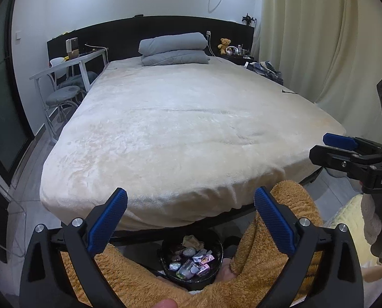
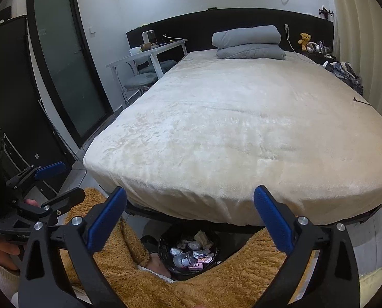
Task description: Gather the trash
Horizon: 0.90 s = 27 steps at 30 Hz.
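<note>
A black round trash bin [image 1: 217, 250] stands on the floor at the foot of the bed, between my legs in tan fleece. It holds several crumpled wrappers [image 1: 191, 259]. It also shows in the right wrist view [image 2: 164, 250]. My left gripper [image 1: 191, 199] is open and empty, held above the bin and facing the bed. My right gripper [image 2: 190, 197] is open and empty too, at about the same height. Each gripper shows at the edge of the other's view, the right [image 1: 327, 146] and the left [image 2: 62, 179].
A wide bed with a cream blanket [image 1: 185, 118] fills both views. A folded grey duvet [image 1: 174, 50] lies at its head. A white table [image 1: 67, 66] with stools stands on the left. Curtains [image 1: 319, 38] hang on the right. A dark glass door [image 2: 62, 59] stands on the left.
</note>
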{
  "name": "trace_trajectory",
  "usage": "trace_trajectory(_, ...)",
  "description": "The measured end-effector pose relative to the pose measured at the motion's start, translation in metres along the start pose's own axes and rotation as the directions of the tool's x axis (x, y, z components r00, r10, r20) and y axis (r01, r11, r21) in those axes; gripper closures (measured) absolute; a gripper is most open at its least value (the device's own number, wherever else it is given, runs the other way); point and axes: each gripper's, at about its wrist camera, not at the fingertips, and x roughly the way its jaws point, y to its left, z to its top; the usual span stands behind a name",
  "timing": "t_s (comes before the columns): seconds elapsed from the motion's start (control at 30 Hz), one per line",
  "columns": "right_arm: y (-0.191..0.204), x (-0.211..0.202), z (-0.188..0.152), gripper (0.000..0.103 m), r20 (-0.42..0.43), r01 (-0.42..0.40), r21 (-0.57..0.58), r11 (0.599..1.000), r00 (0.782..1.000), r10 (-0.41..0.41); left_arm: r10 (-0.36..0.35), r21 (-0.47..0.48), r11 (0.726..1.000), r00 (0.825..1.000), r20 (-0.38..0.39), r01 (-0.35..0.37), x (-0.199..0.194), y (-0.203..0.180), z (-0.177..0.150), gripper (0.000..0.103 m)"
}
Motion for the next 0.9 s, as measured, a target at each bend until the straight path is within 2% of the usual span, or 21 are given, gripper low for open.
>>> trace_trajectory(0.33,0.005,-0.024,0.007,0.005,0.058,0.009,-0.023,1.000,0.998,-0.008,0.022,-0.037,0.999,0.999,0.029,-0.021,-0.014,0.008,0.003,0.006)
trace_trajectory(0.7,0.012,-0.033,0.008,0.005,0.062,0.016,-0.049,0.999,0.998,-0.013,0.047,-0.017,0.999,0.997,0.055,-0.046,-0.024,0.004,0.001,0.006)
trace_trajectory(0.9,0.013,-0.037,0.010,0.005,0.067,0.013,-0.047,0.999,0.998,-0.010,0.046,-0.036,0.998,0.995,0.086,-0.043,-0.033,0.006,0.003,0.006)
